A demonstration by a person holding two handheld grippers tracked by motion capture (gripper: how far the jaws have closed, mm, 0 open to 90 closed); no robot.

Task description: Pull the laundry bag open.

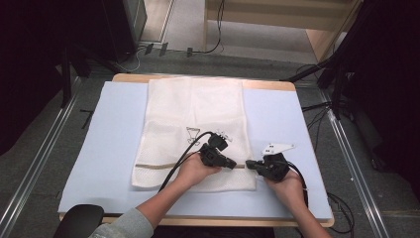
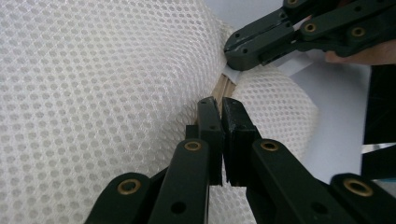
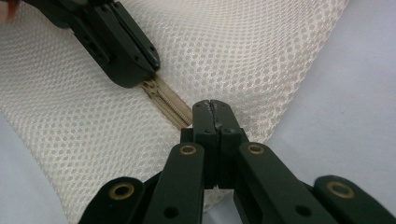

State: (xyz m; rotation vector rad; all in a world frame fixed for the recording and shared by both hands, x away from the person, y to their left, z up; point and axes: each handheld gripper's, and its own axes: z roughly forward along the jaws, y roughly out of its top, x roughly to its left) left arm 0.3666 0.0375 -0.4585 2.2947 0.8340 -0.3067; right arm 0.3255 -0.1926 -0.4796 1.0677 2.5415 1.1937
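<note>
- Mesh bag (image 1: 193,134) lies flat on the blue worktop (image 1: 109,144).
- It looks soft, light and floppy.
- Its tan zip (image 3: 170,100) is the best place to hold.
- Left fingers (image 2: 219,109) pinch the zip.
- Right fingers (image 3: 215,112) pinch the bag's edge at the zip's end.

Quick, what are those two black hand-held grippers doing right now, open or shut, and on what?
Left hand-held gripper: shut on the zipper of the white mesh bag.
Right hand-held gripper: shut on the zipper's end at the bag's edge.
</note>
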